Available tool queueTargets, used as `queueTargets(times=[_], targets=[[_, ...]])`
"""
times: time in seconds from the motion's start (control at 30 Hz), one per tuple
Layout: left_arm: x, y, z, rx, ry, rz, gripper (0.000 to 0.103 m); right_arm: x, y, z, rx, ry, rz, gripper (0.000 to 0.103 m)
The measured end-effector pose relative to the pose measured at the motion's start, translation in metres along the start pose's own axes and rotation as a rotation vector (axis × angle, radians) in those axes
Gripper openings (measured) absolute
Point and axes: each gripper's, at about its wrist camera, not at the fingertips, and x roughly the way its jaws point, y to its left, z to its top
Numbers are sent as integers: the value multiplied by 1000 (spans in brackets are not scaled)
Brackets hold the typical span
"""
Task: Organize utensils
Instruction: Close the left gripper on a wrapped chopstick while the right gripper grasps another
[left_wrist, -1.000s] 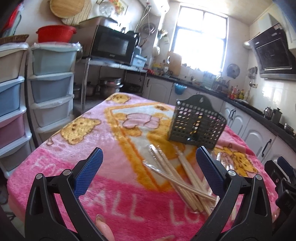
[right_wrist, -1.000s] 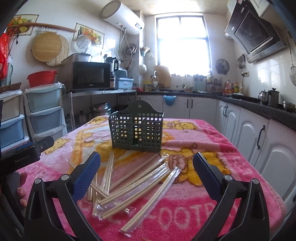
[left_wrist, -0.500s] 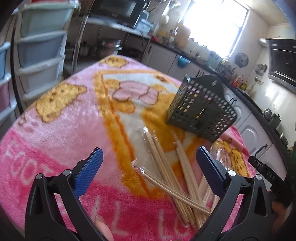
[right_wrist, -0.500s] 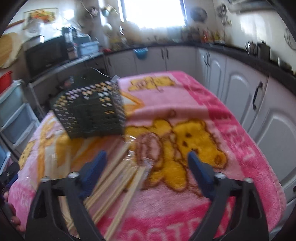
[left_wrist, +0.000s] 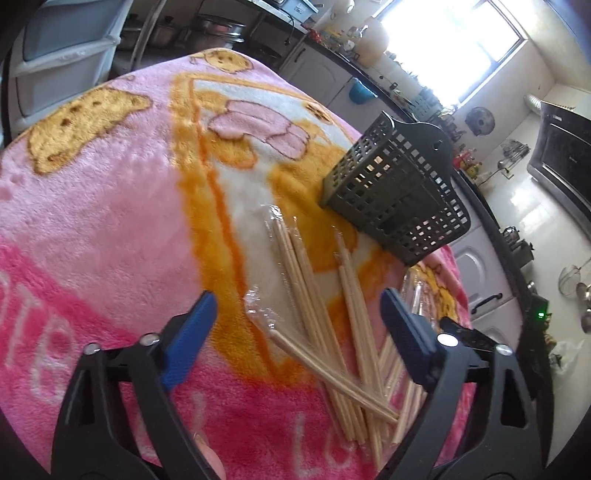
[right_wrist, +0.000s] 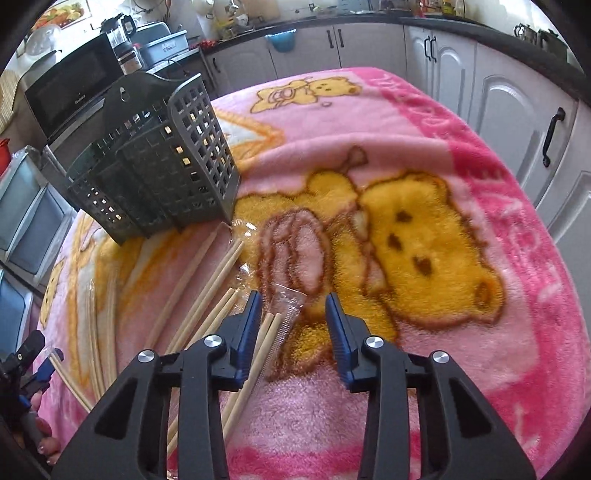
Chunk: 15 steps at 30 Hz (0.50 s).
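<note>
Our right claw (right_wrist: 293, 325) is closing around a wrapped pair of chopsticks (right_wrist: 271, 332), light, stiff and slippery, best pinched mid-length, while our left claw (left_wrist: 297, 325) narrows, empty.

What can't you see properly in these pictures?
- Inside of the dark green slotted plastic basket: both views, its own walls hide it.
- Lower ends of the wrapped wooden chopsticks: right wrist view, the closing right gripper covers them.
- Pink bear-print blanket: near edge cut off, left wrist view.
</note>
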Motion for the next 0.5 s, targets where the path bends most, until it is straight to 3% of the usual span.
queueTargets(times=[0.27, 0.33, 0.5], targets=[[5, -3, 0, -7, 17, -26, 52, 15, -2, 5, 15, 38, 7, 20], [6, -4, 1, -1, 16, -21, 46, 17, -1, 5, 12, 36, 11, 13], [5, -3, 3, 5, 9, -25, 18, 17, -3, 8, 2, 20, 27, 7]])
